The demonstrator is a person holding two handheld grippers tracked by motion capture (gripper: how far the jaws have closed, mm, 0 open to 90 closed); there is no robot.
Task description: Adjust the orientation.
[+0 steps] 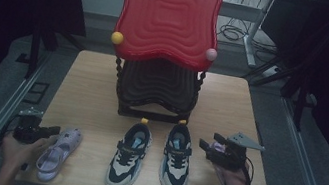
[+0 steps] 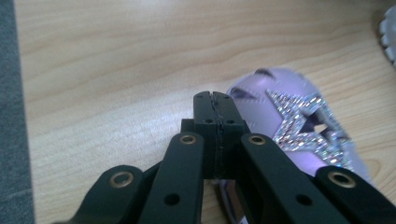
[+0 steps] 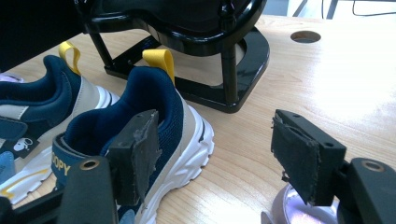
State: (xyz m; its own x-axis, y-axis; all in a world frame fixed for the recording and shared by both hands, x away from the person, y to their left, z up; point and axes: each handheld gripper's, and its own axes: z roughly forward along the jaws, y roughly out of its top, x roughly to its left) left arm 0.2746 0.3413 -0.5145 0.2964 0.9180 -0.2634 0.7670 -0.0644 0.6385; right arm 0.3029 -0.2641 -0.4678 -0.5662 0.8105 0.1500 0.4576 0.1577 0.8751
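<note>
The lilac sandal lies at the table's front-left corner, just beside the left gripper, jaws clenched on nothing; it looks light and pliable, best pinched at its strap; the right gripper gapes empty beside the sneakers

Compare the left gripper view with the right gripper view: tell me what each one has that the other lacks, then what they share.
Left gripper view only: the shut left gripper over a lilac sandal with a glittery star.

Right gripper view only: the open right gripper, two navy sneakers, the nearer one by its jaw, and the black rack base.

Both: the wooden table.
</note>
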